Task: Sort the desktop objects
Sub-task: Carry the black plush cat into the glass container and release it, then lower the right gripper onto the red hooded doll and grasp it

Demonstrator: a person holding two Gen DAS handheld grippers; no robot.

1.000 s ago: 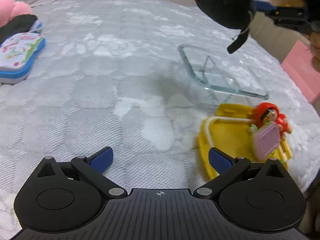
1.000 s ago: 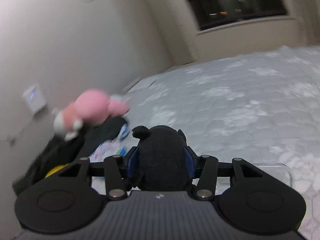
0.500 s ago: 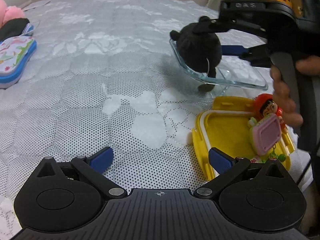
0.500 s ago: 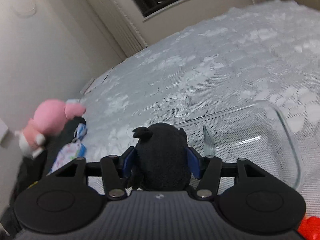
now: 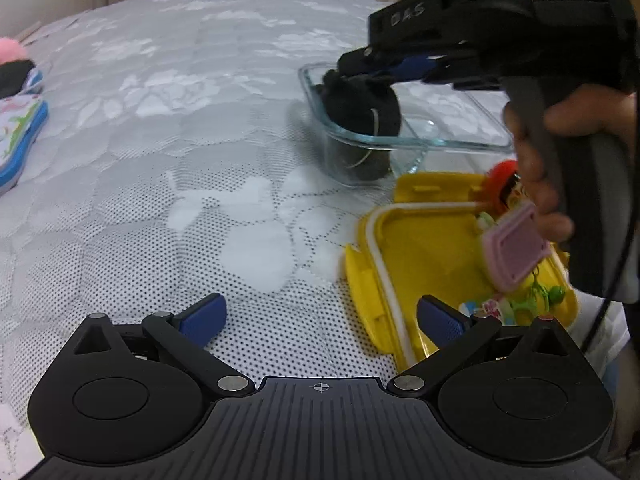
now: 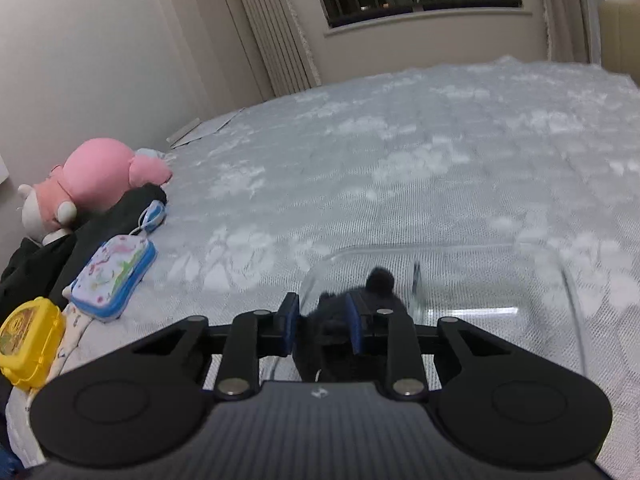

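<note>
Left wrist view: the left gripper (image 5: 318,322) hovers low over the white quilted bed cover (image 5: 160,152), fingers wide apart and empty. Ahead and to its right the right gripper (image 5: 384,76) is clamped on the black plush toy (image 5: 362,106), which sits partly inside the near-left corner of the glass dish (image 5: 400,142). Just beside the dish, nearer the bed's edge, lies the yellow box (image 5: 420,252) holding a red-hooded doll (image 5: 508,184) and a pink card (image 5: 514,246)

Right wrist view: the plush toy (image 6: 324,334) sits between the closed-in blue pads (image 6: 289,330), directly below and ahead, already over the dish (image 6: 568,280). The rest of the dish lies free to the right, and I judge letting go is next
</note>
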